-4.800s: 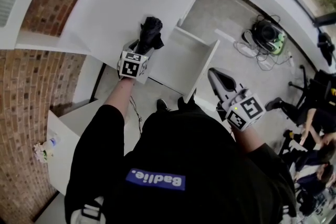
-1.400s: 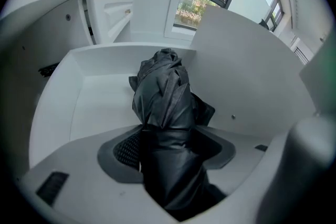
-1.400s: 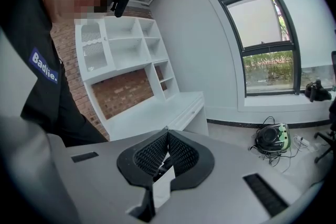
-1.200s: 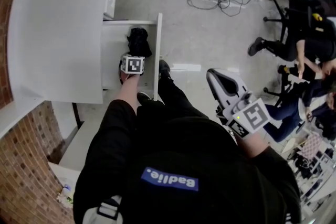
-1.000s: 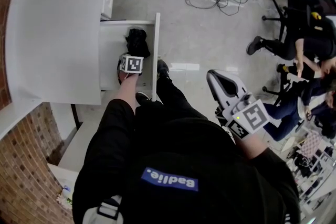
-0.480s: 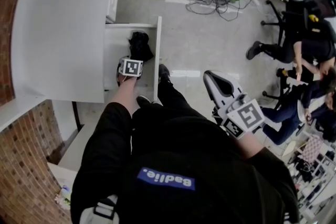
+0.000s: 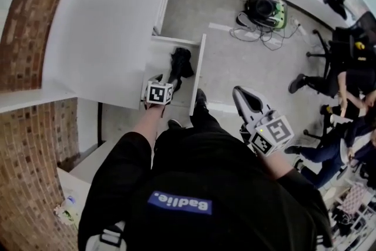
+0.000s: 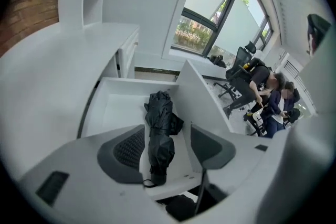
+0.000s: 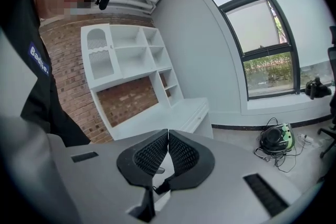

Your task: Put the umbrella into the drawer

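The folded black umbrella (image 8: 159, 134) lay inside the open white drawer (image 8: 122, 107). Its long axis ran front to back, and the strap end, probably the handle, pointed toward the drawer's front. The left gripper (image 8: 167, 150) hung above it, its 2 jaws apart and closing, the umbrella showing between them but untouched. The right gripper (image 9: 168, 140) was closed on nothing.

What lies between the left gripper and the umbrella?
Nothing: the left gripper view shows the left gripper, jaws closing empty, clear above the umbrella lying in the drawer.
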{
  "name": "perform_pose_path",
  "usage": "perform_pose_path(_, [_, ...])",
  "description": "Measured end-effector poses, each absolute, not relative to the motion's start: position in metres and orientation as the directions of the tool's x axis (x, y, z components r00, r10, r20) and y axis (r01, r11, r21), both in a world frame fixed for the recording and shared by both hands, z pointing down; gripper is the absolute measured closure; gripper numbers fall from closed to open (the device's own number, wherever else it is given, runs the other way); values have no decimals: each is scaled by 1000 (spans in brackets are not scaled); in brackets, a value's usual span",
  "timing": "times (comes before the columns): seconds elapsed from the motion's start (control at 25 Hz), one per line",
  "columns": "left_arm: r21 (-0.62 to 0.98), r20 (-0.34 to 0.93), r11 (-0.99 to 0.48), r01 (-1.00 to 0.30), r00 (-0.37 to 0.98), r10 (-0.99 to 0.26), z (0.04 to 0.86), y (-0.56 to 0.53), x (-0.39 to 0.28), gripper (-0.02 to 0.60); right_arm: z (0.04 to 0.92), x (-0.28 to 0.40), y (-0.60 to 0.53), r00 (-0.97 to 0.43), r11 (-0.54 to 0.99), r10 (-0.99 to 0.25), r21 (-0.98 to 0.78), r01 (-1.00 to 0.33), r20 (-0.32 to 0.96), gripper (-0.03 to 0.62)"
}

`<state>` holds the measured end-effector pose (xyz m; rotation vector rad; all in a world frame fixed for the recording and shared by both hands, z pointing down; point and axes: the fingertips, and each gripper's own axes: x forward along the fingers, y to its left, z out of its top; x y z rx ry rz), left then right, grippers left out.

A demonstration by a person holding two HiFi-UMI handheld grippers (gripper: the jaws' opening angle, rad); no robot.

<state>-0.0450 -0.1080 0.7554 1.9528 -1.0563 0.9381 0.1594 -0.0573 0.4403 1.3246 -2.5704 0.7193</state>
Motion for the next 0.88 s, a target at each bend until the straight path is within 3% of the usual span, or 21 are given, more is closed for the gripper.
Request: perform_pose_path(0.88, [310, 474, -508, -803, 594, -650, 479, -56, -69, 478, 415, 50, -43, -759, 680, -599, -339, -650, 253, 564])
